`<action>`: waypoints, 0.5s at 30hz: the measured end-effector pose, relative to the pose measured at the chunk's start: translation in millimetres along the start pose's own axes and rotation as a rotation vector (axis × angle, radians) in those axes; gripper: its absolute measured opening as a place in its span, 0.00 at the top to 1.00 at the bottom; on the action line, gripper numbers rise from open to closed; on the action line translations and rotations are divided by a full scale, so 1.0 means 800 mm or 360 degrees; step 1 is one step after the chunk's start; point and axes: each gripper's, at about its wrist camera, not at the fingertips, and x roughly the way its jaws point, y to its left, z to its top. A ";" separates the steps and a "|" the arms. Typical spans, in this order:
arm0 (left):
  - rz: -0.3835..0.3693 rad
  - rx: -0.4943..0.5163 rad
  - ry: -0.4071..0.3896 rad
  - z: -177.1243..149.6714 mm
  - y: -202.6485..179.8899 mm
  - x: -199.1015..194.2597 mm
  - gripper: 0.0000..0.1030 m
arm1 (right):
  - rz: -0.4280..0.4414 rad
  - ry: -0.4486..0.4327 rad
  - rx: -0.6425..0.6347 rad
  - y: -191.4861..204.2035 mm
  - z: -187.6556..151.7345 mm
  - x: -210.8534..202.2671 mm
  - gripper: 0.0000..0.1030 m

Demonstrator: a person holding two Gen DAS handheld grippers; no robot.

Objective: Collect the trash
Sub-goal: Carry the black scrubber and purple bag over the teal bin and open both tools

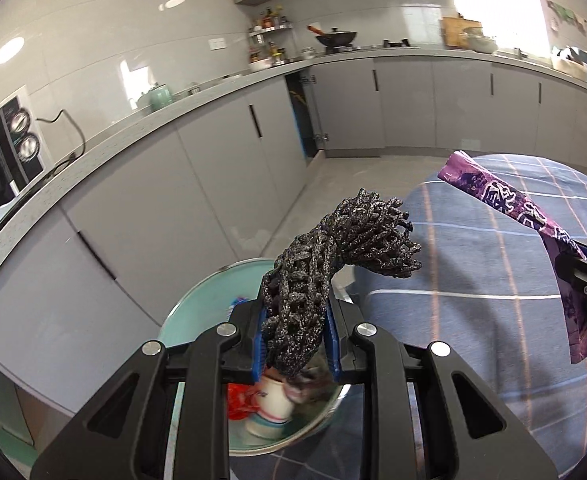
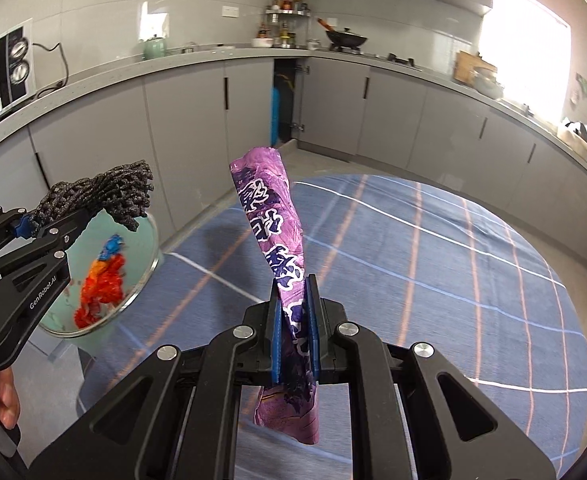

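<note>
- Two grippers were in view, each clamped on one piece of trash.
- Left gripper (image 1: 295, 344) pinched a black mesh scrap (image 1: 333, 256) between its blue pads (image 1: 258, 344); the scrap stuck up and curled over the mint-green bin (image 1: 197, 300).
- Bin held red-orange plastic (image 2: 101, 280), a blue scrap (image 2: 111, 245) and a white cup (image 1: 273, 400).
- Right gripper (image 2: 294, 332) held a purple wrapper (image 2: 271, 216) upright over the blue checked rug (image 2: 453, 280), beside the bin.
- A hand (image 2: 3, 396) gripped the left tool's handle.
</note>
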 end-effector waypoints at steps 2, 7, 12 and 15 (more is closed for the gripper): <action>0.0036 -0.0017 0.0002 -0.004 0.011 -0.001 0.77 | 0.0012 -0.0004 -0.0021 0.010 0.001 0.001 0.89; 0.0093 -0.0056 0.0011 -0.014 0.035 -0.002 0.77 | 0.0049 -0.0016 -0.0070 0.036 0.004 0.001 0.89; 0.0141 -0.0083 0.0018 -0.019 0.052 -0.003 0.77 | 0.0075 -0.0023 -0.0111 0.056 0.007 0.001 0.89; 0.0162 -0.0093 0.0019 -0.022 0.059 -0.006 0.77 | 0.0090 -0.0031 -0.0132 0.066 0.009 0.001 0.89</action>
